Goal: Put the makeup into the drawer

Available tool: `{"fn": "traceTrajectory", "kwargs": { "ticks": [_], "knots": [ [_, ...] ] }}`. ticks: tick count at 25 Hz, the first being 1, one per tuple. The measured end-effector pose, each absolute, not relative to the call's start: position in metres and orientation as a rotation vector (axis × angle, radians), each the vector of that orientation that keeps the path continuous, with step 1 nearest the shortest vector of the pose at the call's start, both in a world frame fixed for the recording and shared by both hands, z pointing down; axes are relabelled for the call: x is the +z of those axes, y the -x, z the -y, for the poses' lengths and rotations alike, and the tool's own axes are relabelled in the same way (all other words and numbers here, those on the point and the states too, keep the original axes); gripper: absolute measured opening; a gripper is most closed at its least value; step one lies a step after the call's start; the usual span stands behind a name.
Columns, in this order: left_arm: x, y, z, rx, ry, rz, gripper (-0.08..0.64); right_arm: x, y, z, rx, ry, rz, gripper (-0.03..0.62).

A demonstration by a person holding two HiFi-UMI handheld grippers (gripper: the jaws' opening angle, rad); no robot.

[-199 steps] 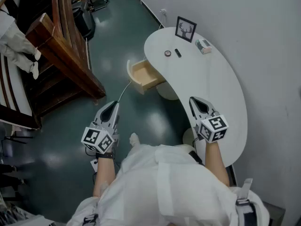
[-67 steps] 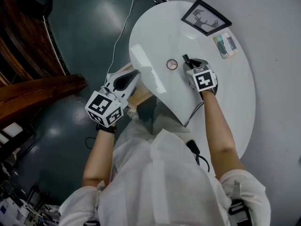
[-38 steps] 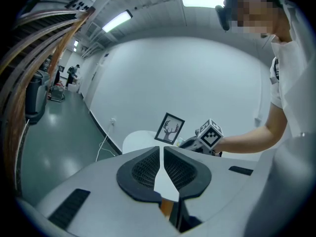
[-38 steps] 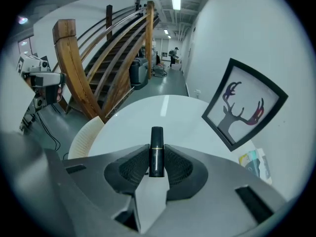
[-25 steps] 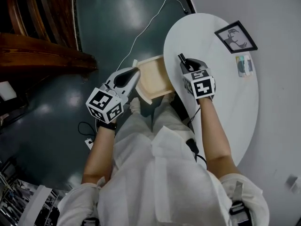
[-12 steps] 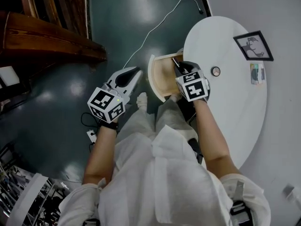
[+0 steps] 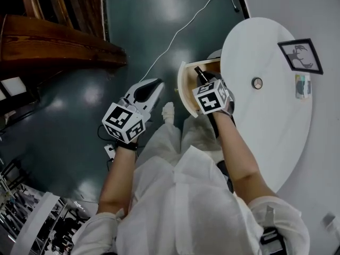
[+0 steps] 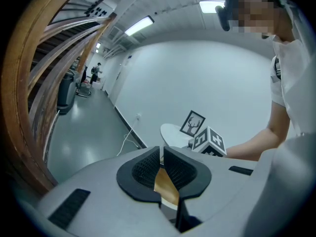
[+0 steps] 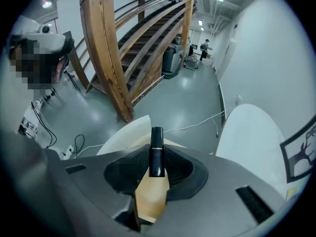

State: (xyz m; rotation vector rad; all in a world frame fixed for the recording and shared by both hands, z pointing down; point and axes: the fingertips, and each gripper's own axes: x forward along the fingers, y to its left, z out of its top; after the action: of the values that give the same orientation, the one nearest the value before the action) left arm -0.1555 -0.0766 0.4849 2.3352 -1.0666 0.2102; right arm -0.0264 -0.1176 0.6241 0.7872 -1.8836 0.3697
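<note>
A black lipstick tube (image 9: 156, 152) is the makeup in hand; my right gripper (image 9: 157, 166) is shut on it, and the tube sticks out past the jaws. In the head view that gripper (image 7: 204, 79) hangs over the open wooden drawer (image 7: 189, 84) at the white table's (image 7: 265, 116) left edge, pointing steeply down. The drawer's pale inside (image 9: 148, 199) shows right under the tube. A round compact (image 7: 257, 83) lies on the tabletop. My left gripper (image 7: 154, 85) is off to the drawer's left above the floor, jaws together with nothing in them (image 8: 161, 157).
A framed deer picture (image 7: 300, 56) and a small box (image 7: 303, 85) sit at the table's far side. A white cable (image 7: 175, 36) runs across the dark floor. A wooden staircase (image 9: 128, 48) stands to the left. The person's legs are below the drawer.
The right gripper has carried the lipstick off the tabletop, leftwards and down, until it hangs over the open drawer. The left gripper has drifted a little nearer the drawer.
</note>
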Motion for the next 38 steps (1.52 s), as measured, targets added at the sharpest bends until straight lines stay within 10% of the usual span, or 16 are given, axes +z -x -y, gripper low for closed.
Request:
{"fn": "traceTrajectory", "kwargs": {
  "ticks": [38],
  "knots": [
    [0.566,0.138,0.086,0.249,-2.246,1.011,0.037,0.827,0.031,0.104,0.786,-0.827,1.754,0.087]
  ]
}}
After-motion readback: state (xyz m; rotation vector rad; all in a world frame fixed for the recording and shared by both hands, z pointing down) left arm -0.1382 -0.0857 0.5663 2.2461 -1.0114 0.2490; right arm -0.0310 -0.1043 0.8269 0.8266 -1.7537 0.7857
